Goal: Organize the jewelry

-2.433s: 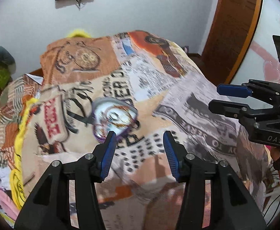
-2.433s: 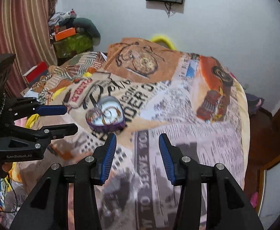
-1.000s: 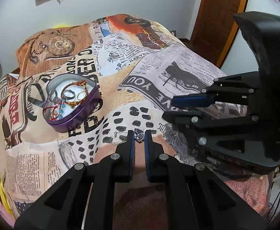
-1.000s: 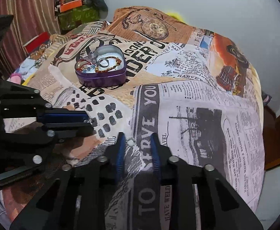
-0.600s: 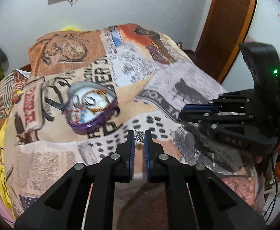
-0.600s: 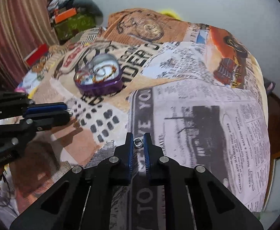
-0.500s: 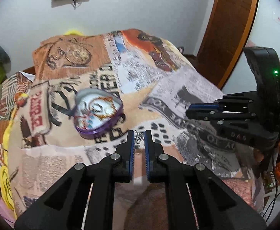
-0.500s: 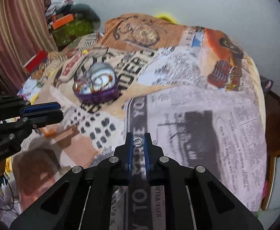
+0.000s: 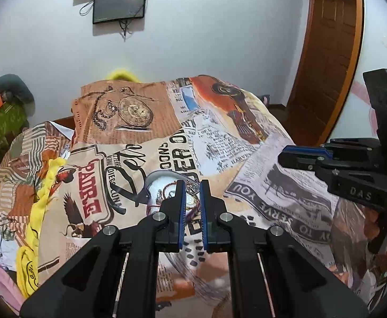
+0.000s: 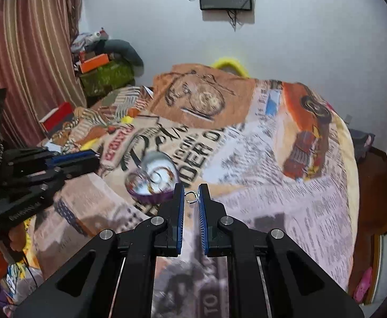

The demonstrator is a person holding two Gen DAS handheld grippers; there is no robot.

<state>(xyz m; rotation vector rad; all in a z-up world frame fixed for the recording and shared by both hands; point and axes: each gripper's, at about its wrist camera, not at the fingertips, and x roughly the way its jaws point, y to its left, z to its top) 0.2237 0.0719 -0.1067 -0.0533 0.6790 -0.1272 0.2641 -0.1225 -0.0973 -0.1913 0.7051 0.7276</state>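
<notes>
Small silver ring [image 10: 190,197] pinched upright at gripper tips; purple heart-shaped metal tin [image 10: 151,184], open, holding jewelry, lies at its 10 o'clock.

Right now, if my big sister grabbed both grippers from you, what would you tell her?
Left gripper: shut on a small silver trinket, held above the bedspread in front of the heart-shaped tin.
Right gripper: shut on a silver ring, also off the bedspread, near the tin.
Done: both pieces picked up; the tin already holds some jewelry.
Left: drop both pieces into the tin.
</notes>
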